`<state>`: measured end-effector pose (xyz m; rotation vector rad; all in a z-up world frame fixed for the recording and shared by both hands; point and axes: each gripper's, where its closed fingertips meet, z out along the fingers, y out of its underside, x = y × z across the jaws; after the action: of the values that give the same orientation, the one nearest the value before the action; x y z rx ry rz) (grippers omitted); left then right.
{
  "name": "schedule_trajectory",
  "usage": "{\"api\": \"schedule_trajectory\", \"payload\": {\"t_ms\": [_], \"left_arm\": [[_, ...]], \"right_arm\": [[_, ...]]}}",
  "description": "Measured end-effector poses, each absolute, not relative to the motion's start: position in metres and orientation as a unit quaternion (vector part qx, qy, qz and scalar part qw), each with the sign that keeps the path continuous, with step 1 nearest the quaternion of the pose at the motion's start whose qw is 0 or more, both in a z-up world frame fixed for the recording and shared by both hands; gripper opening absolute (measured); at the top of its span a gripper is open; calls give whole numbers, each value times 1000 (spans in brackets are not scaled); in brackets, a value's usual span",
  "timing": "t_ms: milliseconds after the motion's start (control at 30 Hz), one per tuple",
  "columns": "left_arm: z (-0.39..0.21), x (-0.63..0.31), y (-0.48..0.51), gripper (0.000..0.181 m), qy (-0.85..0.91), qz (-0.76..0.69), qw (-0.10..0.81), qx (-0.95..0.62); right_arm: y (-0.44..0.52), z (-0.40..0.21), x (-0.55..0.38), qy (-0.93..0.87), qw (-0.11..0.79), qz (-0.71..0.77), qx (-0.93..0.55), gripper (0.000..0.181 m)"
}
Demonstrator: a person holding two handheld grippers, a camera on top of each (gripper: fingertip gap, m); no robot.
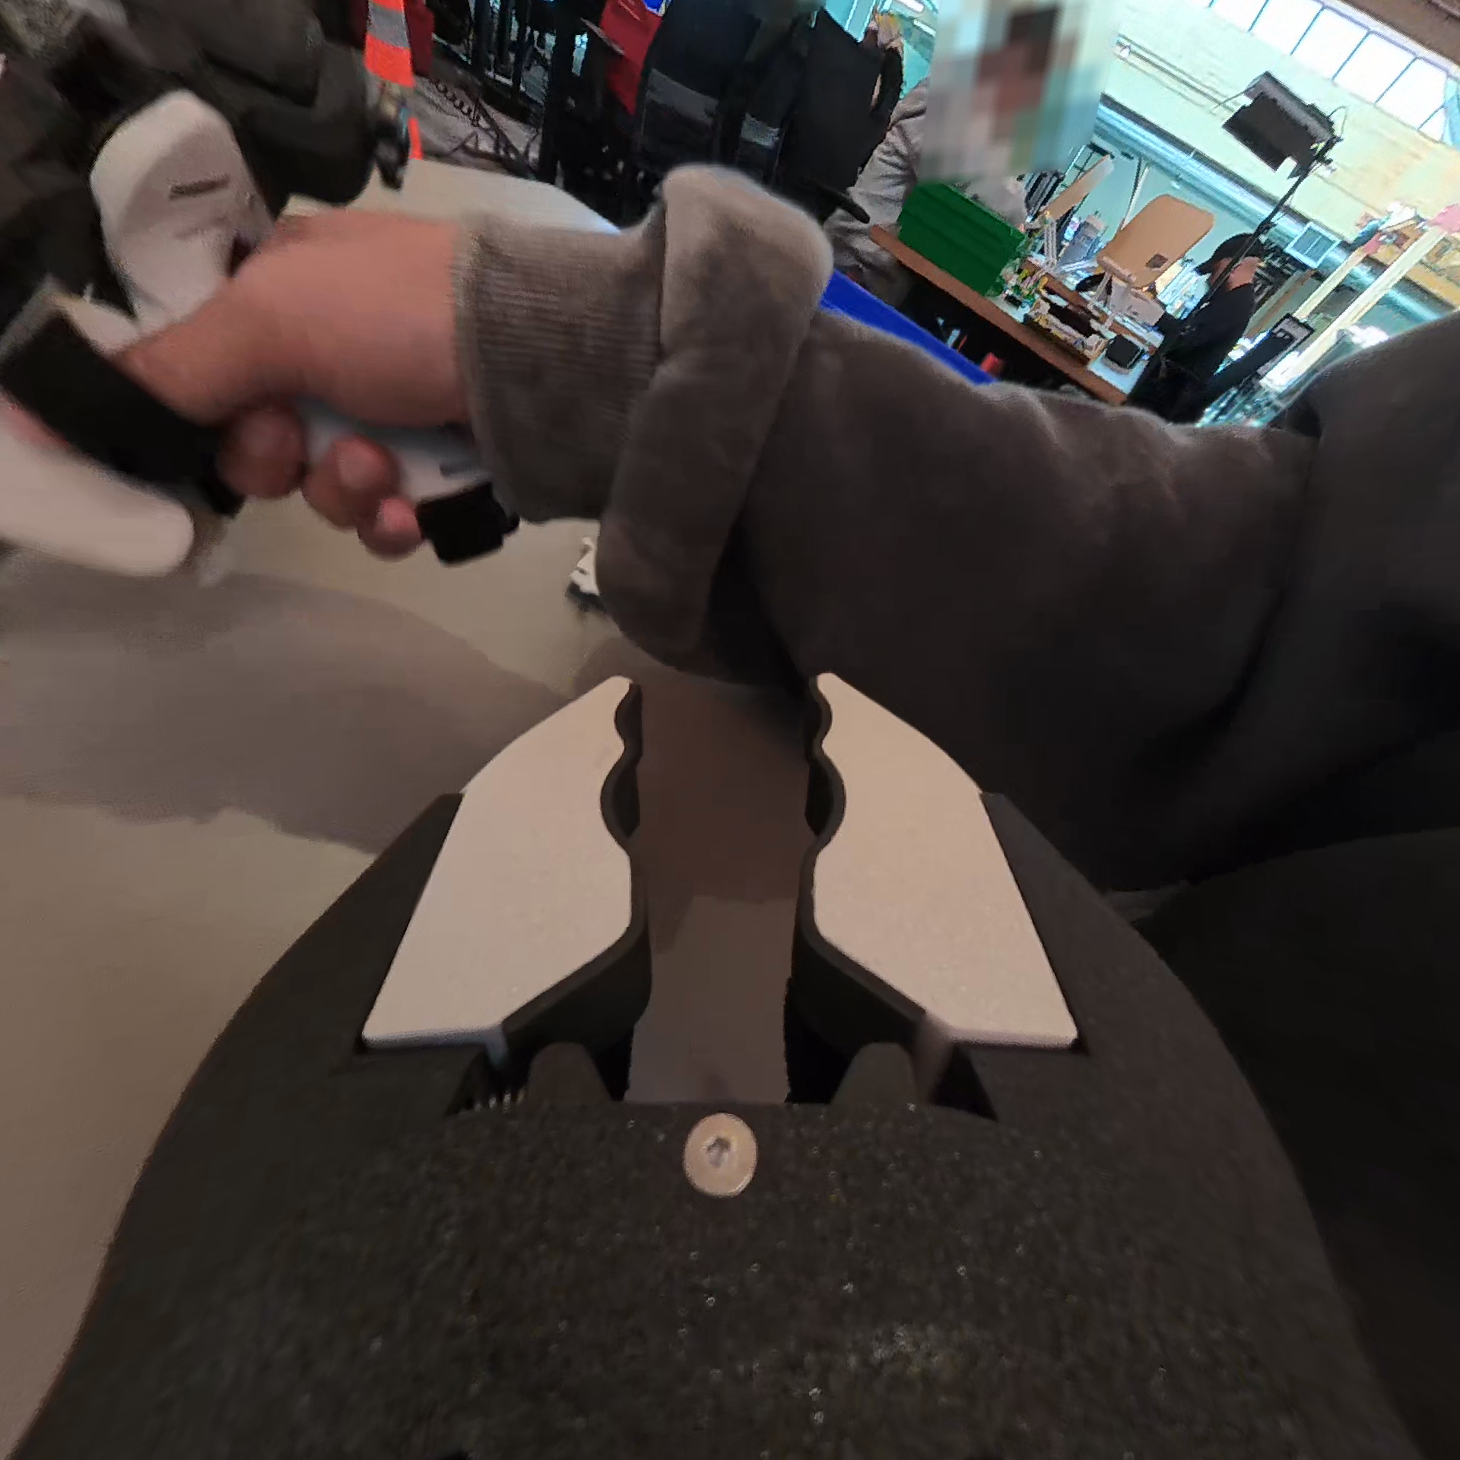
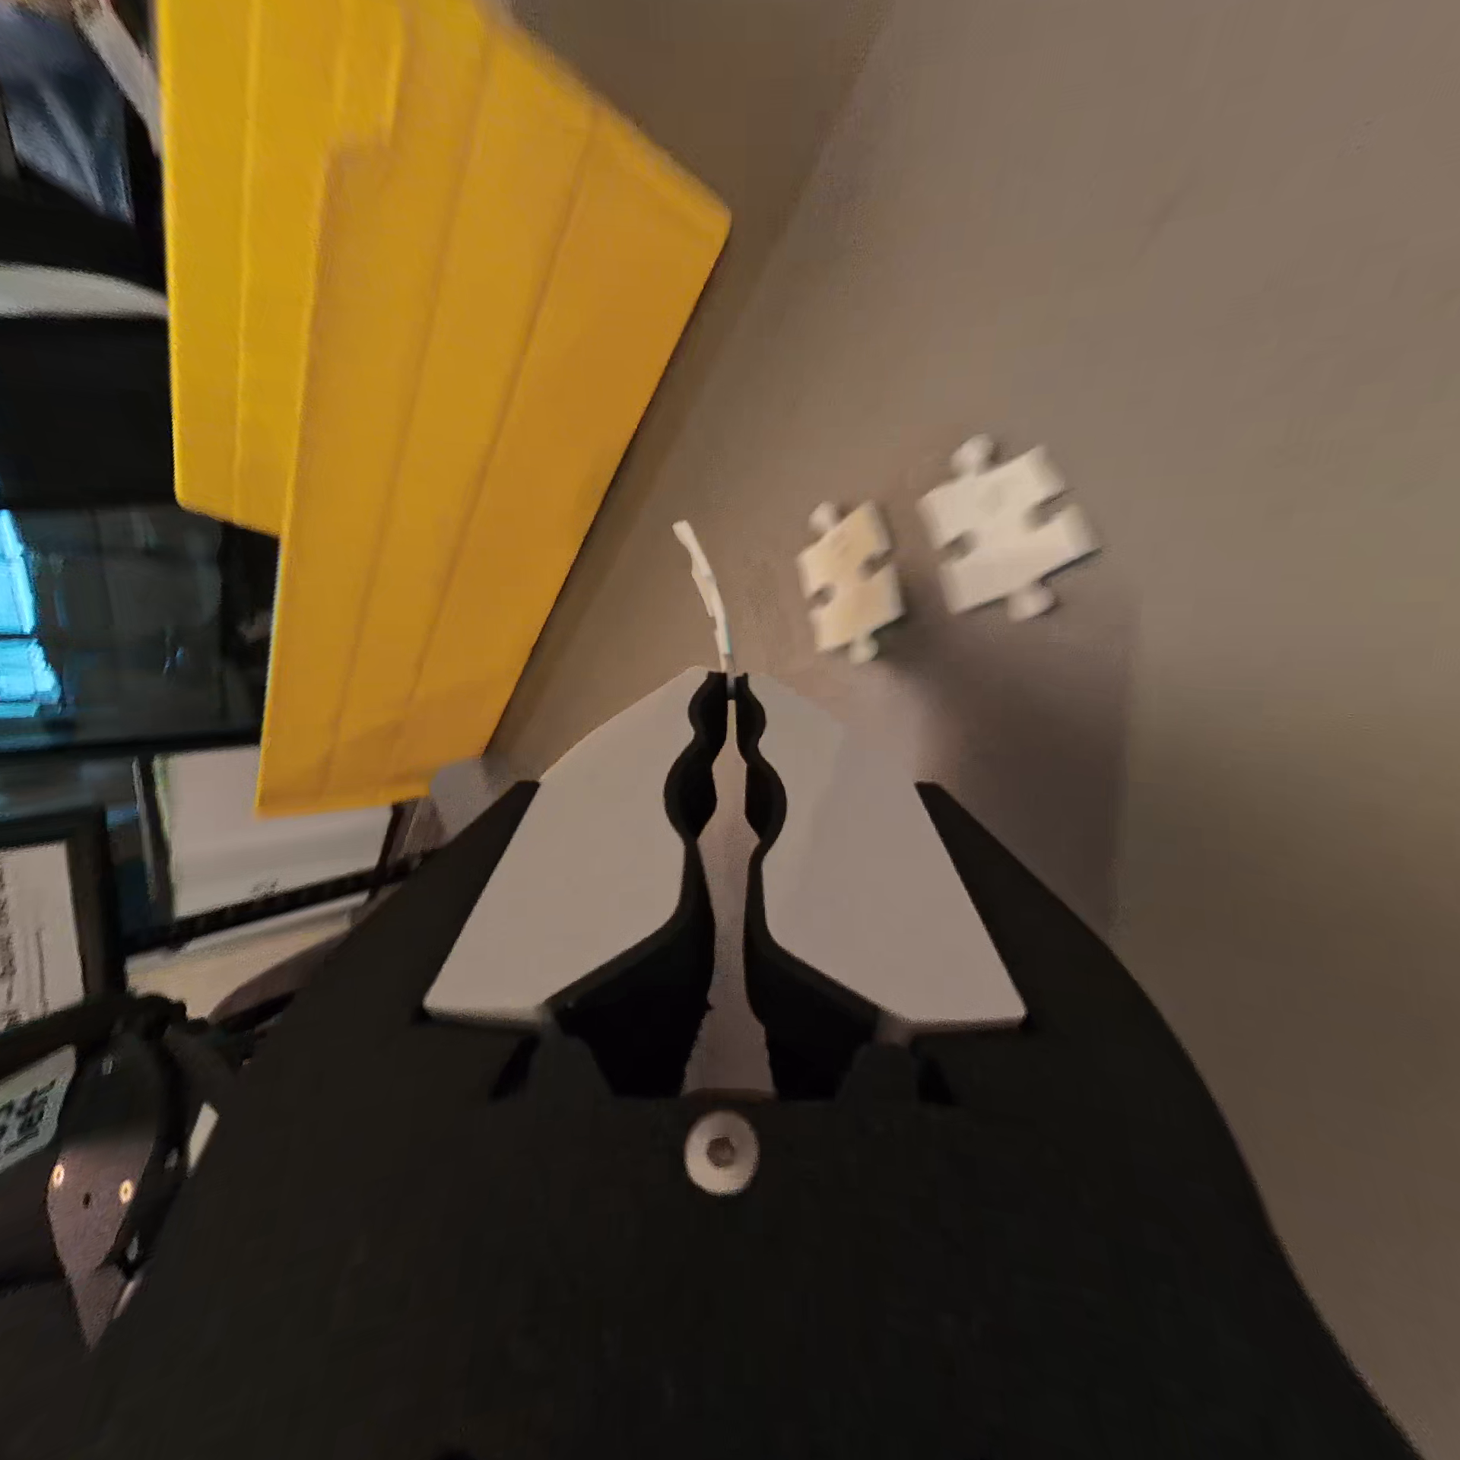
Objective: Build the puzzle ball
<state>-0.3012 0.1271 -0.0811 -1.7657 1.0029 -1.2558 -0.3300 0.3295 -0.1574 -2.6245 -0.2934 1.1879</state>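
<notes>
The right gripper (image 2: 723, 686) is clamped on a thin curved white puzzle piece (image 2: 705, 588), held edge-on above the grey table (image 2: 1185, 316). Two more white pieces (image 2: 852, 583) (image 2: 1005, 531) lie flat just right of it, and a yellow bin (image 2: 411, 379) sits on the left. The left gripper (image 1: 723, 703) hangs with its fingers apart, empty, near a grey sleeve (image 1: 908, 490).

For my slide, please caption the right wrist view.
Right gripper shut on a white puzzle piece, two pieces beyond.

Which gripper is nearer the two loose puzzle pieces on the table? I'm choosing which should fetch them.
Right. The right gripper, shut on a thin white piece, is beside the loose puzzle pieces. The left gripper is open; its view shows no pieces.
</notes>
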Motion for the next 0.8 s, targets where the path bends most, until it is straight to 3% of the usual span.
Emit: {"api": "schedule_trajectory", "payload": {"t_ms": [267,367,433,600,800], "left_arm": [[-80,-300,125,39,400,-481,378,-683],[-77,-303,131,45,399,-452,425,-676],[-74,-306,135,45,390,-442,445,-674],[-63,-318,143,62,363,-456,445,-680],[0,-357,156,61,329,-475,495,-649]], "right_arm": [[309,-189,-358,-92,101,406,-904,3],[308,-184,-353,-113,118,383,-909,17],[302,-167,-344,-125,138,385,-904,17],[252,-101,-296,-232,304,362,-850,19],[157,-102,-198,-282,480,255,-790,26]]}}
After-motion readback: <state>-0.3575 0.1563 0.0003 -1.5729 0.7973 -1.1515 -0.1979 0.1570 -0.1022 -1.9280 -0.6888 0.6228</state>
